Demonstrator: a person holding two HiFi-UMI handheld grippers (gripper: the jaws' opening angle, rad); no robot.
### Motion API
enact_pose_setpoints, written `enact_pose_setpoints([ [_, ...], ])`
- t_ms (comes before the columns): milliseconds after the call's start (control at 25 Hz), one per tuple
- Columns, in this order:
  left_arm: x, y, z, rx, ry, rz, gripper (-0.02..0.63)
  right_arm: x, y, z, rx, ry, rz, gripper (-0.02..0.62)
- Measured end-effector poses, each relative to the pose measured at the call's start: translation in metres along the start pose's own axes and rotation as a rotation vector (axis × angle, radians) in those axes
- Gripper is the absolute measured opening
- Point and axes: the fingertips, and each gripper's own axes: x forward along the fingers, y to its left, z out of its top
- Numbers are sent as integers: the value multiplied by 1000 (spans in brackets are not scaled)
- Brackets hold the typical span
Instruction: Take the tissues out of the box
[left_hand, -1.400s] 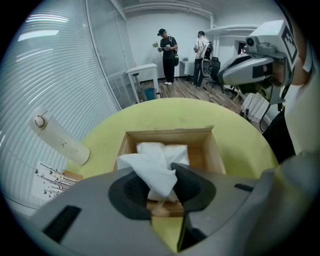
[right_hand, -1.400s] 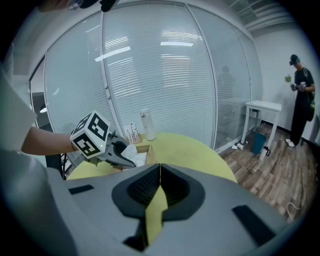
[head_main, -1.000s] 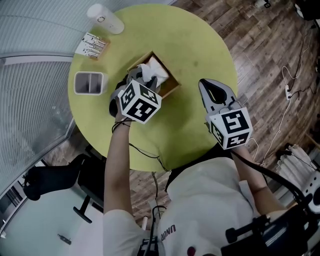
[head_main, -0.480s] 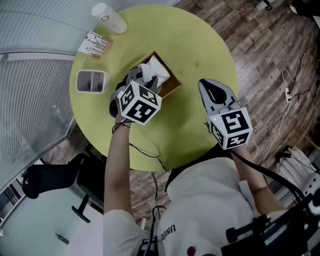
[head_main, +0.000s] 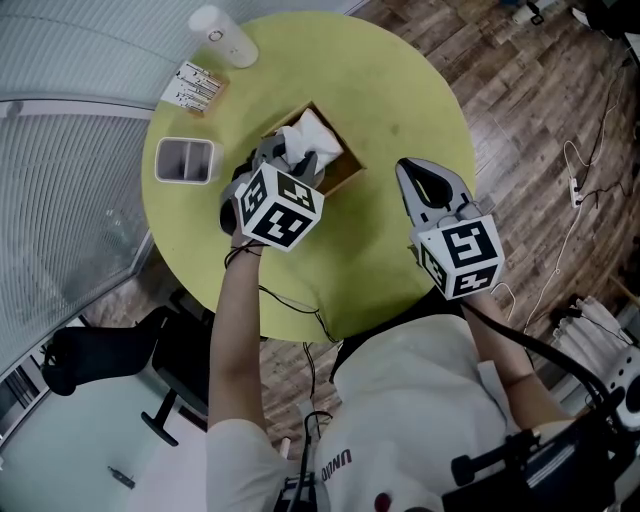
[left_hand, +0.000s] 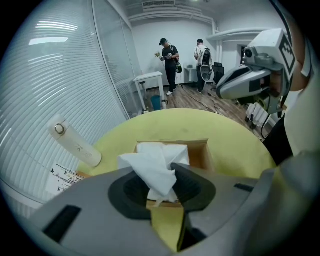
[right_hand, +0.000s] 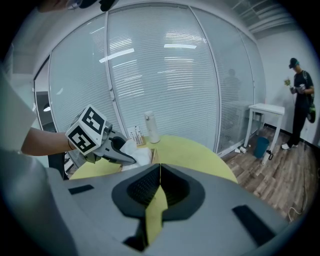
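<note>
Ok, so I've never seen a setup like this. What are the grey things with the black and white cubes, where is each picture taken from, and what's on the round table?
There is no robot here: a person holds a grey two-jaw tool in each hand, and the patterned cubes are part of those tools. One picture comes from a camera on the person's head, looking down. The other two come from cameras riding on each tool, looking along its jaws. On the round yellow-green table stand an open brown cardboard box, a white cylindrical bottle, a grey two-compartment tray and a small printed card. The left hand-held gripper is pinching a white tissue that sticks up out of the box. The right hand-held gripper is shut and empty.
</note>
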Motion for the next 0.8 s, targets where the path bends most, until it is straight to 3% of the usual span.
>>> enact_pose_setpoints([
  [800,-20,8,8,-30,-82,63,123,-3,8,6,-17,-18,12,20],
])
